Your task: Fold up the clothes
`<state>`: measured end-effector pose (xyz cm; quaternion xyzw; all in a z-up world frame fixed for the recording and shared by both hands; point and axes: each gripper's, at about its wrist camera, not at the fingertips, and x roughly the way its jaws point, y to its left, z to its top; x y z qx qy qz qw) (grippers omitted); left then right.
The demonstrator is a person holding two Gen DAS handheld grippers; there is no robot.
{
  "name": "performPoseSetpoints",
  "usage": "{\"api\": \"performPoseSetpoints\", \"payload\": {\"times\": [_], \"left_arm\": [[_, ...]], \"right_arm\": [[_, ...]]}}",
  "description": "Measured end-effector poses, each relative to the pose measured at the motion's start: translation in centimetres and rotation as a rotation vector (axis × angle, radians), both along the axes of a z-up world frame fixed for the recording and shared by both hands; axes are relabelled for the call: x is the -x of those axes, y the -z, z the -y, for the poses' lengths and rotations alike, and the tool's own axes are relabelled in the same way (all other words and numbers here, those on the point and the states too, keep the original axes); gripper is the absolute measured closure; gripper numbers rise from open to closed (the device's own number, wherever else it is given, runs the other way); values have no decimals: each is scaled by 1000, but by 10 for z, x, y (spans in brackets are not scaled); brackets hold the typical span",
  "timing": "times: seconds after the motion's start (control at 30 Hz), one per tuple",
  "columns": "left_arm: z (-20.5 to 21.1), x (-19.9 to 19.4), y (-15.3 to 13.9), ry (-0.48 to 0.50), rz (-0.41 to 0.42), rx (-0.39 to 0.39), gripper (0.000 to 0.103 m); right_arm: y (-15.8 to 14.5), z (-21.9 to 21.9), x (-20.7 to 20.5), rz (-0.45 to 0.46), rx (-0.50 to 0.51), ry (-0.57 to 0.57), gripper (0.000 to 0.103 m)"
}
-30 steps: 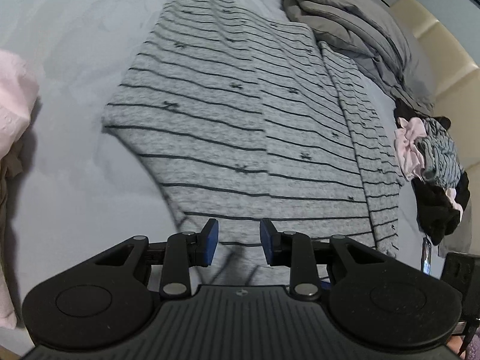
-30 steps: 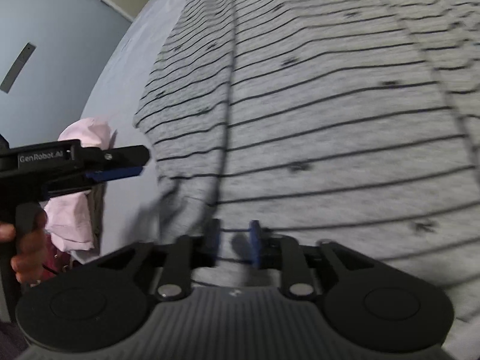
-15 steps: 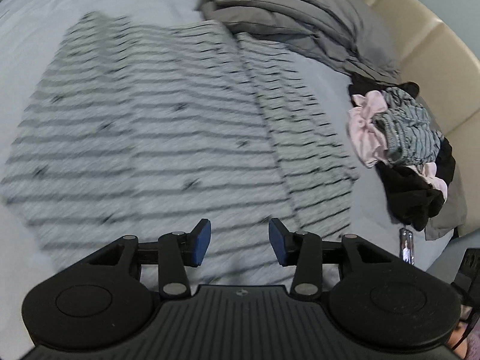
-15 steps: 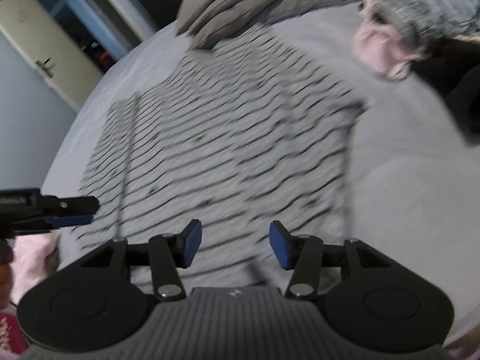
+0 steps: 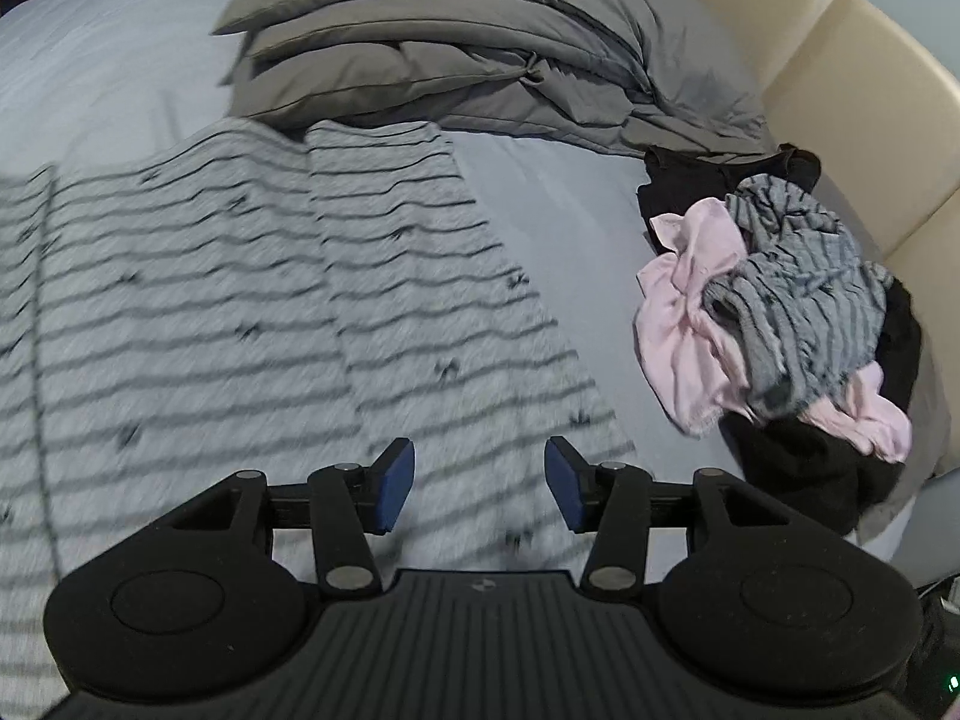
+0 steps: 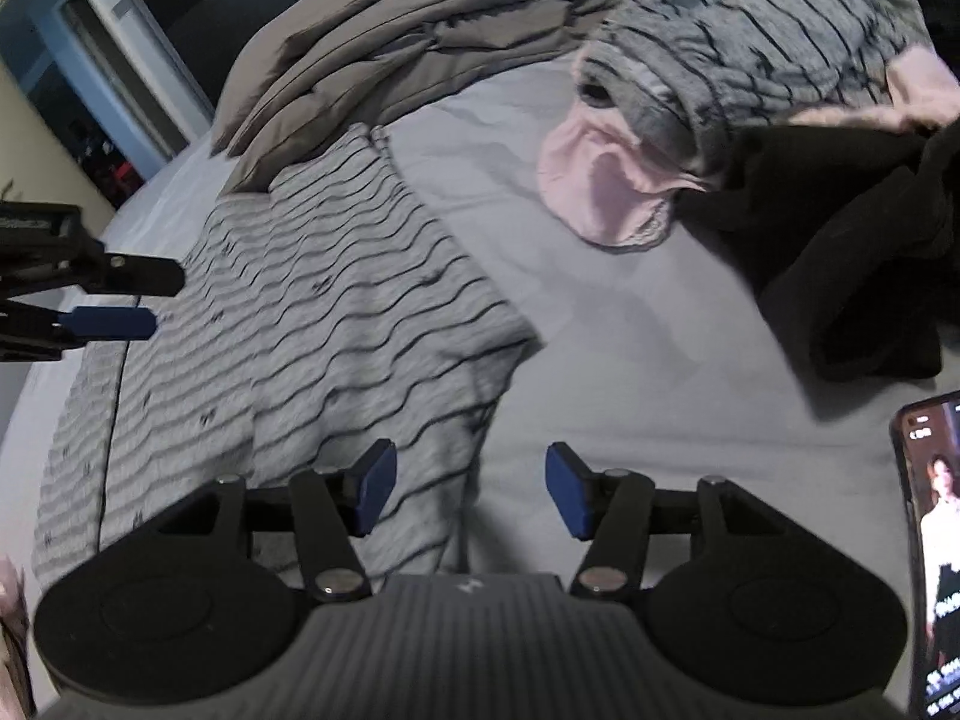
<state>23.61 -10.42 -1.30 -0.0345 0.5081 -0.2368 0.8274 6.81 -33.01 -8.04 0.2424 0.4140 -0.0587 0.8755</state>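
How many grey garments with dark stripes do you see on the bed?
2. One large grey striped garment lies spread flat on the bed sheet. A crumpled grey striped garment tops the clothes pile at right. Others may be hidden inside the pile.

A pale grey bed sheet (image 5: 570,204) spreads below a rumpled grey duvet (image 5: 480,42); a cream padded headboard (image 5: 840,72) curves alongside in dim light.
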Motion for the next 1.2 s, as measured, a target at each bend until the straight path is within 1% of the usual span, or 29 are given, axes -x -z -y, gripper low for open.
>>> {"api": "performPoseSetpoints", "payload": {"times": [0.1,0.2,0.3,0.4,0.5,0.67,0.77,0.83,0.97,1.0,1.07,1.1,1.13,1.17,1.2], "left_arm": [[27,-26,9,19,10,-13,57],[48,-58,17,13,18,-15,57],[71,-92,22,-3,40,-32,57],[91,-132,28,-22,58,-61,57],[109,-173,38,-45,61,-109,57],[127,-222,57,-83,69,-145,57],[137,-243,72,-84,55,-183,58],[141,-252,79,-89,56,-197,62],[150,-265,94,-82,36,-242,74],[153,-266,99,-82,28,-263,76],[154,-265,103,-81,39,-277,78],[154,-265,105,-81,44,-284,83],[154,-265,106,-81,49,-291,86],[153,-264,105,-80,52,-287,91],[152,-263,104,-79,55,-284,94]], "right_arm": [[9,14,-8,15,-44,36,44],[14,21,-15,25,-78,64,44],[18,24,-24,46,-106,66,44],[21,28,-32,58,-122,73,44],[24,36,-40,70,-169,87,44],[25,36,-48,78,-177,78,44],[28,34,-52,76,-172,68,44],[30,34,-54,77,-172,67,44],[30,32,-58,76,-159,58,44],[31,31,-59,73,-157,57,44],[32,32,-60,68,-157,63,45],[32,32,-60,66,-156,68,51],[33,32,-60,59,-153,75,67],[34,32,-60,49,-156,80,73],[35,33,-60,44,-164,87,73]]}}
